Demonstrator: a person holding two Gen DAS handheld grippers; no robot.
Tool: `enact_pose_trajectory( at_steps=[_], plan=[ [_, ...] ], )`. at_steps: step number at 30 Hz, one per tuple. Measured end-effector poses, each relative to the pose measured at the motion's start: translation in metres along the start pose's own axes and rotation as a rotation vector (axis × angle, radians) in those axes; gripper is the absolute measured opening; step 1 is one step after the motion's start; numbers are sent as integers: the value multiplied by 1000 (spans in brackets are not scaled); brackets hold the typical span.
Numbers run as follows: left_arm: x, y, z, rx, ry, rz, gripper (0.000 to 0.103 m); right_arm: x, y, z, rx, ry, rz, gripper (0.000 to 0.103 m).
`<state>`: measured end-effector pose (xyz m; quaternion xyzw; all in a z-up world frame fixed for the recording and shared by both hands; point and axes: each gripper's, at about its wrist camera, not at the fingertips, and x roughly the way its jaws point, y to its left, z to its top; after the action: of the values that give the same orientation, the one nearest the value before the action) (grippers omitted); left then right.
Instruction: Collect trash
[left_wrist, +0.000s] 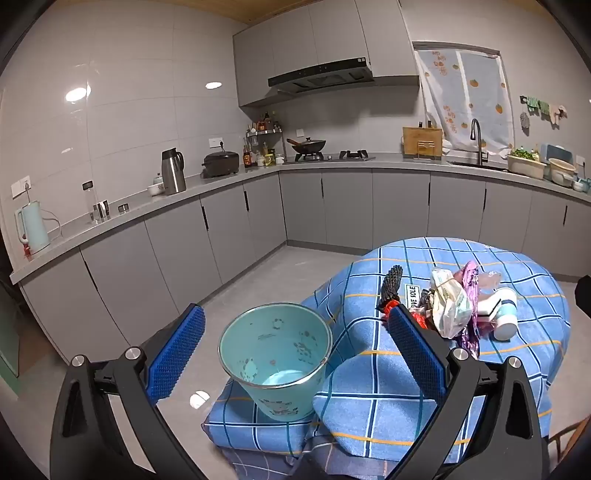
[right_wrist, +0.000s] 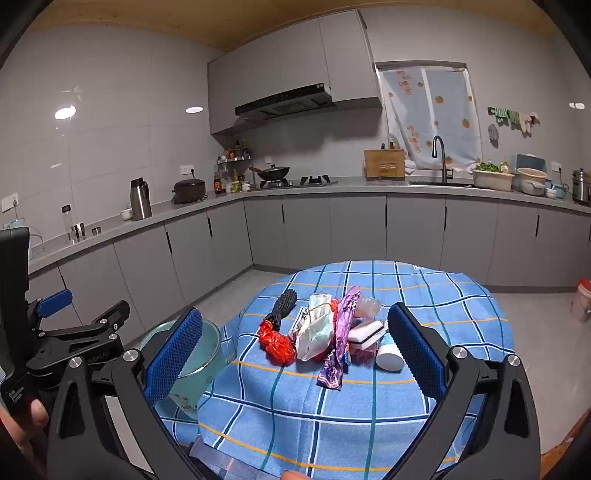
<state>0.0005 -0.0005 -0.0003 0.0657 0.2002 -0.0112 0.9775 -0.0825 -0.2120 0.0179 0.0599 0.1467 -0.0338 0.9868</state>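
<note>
A pile of trash lies on the round table with the blue checked cloth (right_wrist: 443, 295): a black mesh piece (right_wrist: 282, 308), a red plastic bag (right_wrist: 277, 345), a crumpled white wrapper (right_wrist: 314, 332), a purple foil wrapper (right_wrist: 341, 343), a white block (right_wrist: 365, 334) and a small white bottle (right_wrist: 389, 356). My right gripper (right_wrist: 295, 315) is open just short of the pile. An empty teal bin (left_wrist: 275, 354) stands on a lower cloth-covered seat left of the table. My left gripper (left_wrist: 295, 317) is open above it, touching nothing. The trash pile (left_wrist: 454, 302) lies to its right.
Grey kitchen cabinets and a worktop (right_wrist: 332, 184) run along the back and left walls, with bare grey floor (left_wrist: 288, 266) between them and the table. A red-lidded container (right_wrist: 583, 295) stands on the floor at far right. A hand (right_wrist: 33, 413) holds the left gripper (right_wrist: 85, 304).
</note>
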Motion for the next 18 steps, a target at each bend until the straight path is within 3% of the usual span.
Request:
enact_pose_trajectory(
  at_steps=[18],
  plan=[
    [-1, 5, 9, -6, -6, 0, 98, 1, -2, 1, 5, 4, -3, 99]
  ],
)
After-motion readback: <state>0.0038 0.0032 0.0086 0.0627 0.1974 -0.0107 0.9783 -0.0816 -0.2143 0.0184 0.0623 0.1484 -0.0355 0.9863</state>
